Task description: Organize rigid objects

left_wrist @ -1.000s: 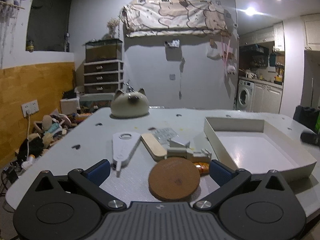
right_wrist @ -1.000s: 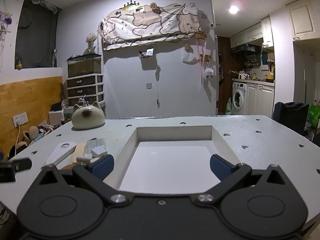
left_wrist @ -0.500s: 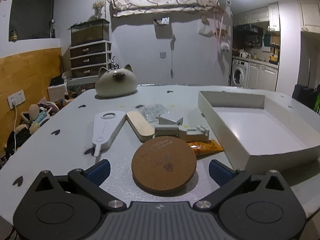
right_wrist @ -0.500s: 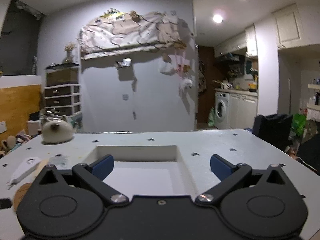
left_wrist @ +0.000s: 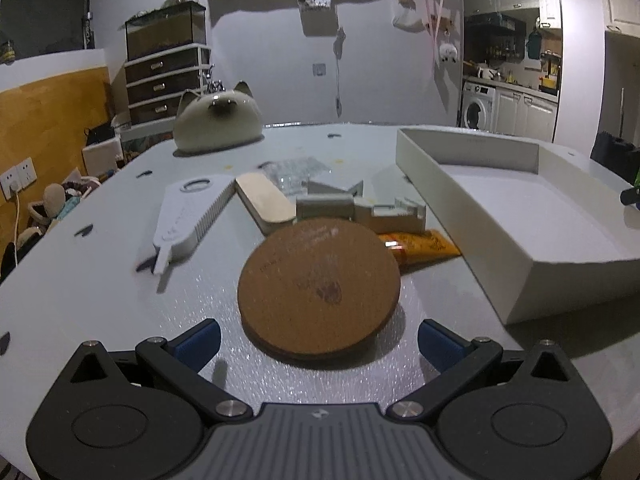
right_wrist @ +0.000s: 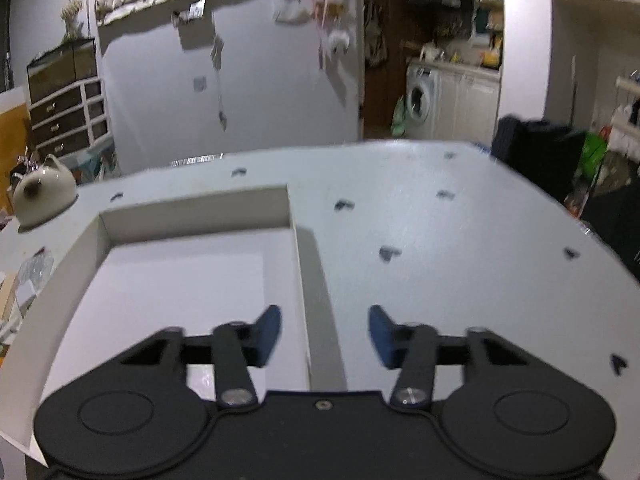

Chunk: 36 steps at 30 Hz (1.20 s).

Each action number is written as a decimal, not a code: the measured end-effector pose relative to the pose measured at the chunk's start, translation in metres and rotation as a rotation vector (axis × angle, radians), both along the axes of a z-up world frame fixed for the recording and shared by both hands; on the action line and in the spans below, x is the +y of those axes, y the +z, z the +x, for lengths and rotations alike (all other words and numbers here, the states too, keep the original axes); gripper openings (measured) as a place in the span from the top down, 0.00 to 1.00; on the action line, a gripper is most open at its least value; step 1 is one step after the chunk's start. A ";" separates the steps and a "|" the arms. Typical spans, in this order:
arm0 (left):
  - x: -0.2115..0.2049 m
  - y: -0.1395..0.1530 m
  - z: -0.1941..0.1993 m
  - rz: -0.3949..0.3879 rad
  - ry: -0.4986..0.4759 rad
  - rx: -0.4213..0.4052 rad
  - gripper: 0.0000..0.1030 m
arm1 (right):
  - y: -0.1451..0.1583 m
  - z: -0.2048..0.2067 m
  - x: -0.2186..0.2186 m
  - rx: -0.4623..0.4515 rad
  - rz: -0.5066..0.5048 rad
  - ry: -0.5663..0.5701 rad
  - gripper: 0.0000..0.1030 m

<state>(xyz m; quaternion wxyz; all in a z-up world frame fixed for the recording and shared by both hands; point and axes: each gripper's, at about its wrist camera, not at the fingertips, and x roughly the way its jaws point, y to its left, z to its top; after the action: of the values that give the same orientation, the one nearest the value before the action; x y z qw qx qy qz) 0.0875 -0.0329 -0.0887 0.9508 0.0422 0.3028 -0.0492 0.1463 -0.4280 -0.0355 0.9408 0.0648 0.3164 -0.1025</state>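
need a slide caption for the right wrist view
Right gripper, jaws closing, straddles the right wall of the empty white tray on the grey table.

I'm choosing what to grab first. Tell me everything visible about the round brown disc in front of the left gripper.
The round brown disc looks like cork: flat, thin, speckled, with a faint darker print near its centre. It lies flat on the white table, just beyond the left gripper's open jaws, untouched. Its far edge overlaps the orange packet and hides the near ends of the wooden piece and grey block.
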 end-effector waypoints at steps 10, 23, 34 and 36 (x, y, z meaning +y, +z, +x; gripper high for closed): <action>0.003 -0.007 0.006 -0.018 -0.006 -0.001 0.00 | -0.028 0.013 -0.001 0.105 0.088 0.059 0.95; 0.007 -0.004 0.037 -0.020 -0.062 0.031 0.00 | -0.037 0.019 -0.002 0.168 0.085 0.085 0.95; 0.018 0.004 0.050 -0.155 -0.093 0.044 0.02 | -0.035 0.023 0.002 0.185 0.056 0.090 0.94; 0.019 0.005 0.051 -0.160 -0.089 0.042 0.04 | -0.035 0.023 0.003 0.187 0.054 0.087 0.94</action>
<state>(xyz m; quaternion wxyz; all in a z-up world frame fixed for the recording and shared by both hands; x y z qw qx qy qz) 0.1385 -0.0143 -0.0834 0.9415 -0.0218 0.3155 -0.1163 0.1690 -0.4252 -0.0709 0.9087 0.0663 0.4080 -0.0586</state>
